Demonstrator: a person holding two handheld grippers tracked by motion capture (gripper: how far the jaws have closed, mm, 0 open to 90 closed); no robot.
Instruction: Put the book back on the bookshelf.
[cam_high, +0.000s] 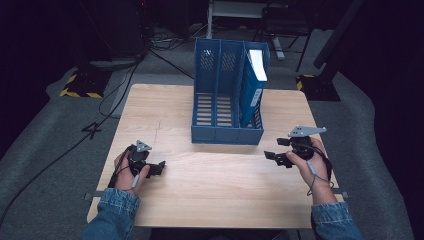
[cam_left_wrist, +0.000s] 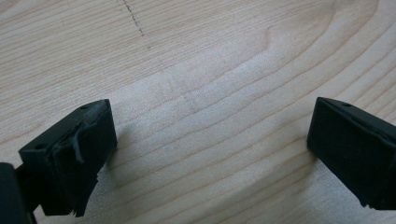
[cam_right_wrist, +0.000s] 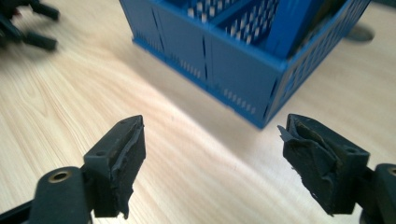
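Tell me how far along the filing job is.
Done, by the look of it: one blue book stands in the rightmost slot of the blue rack; the other two slots are empty. In hand: nothing. The left gripper rests open on the table, and the right gripper is open with nothing between its jaws. Left: no other book lies on the table.

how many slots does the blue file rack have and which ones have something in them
3. The blue file rack has a left slot and a middle slot, both looking empty, and a right slot holding one blue book with a white edge. Anything low behind the book may be hidden.
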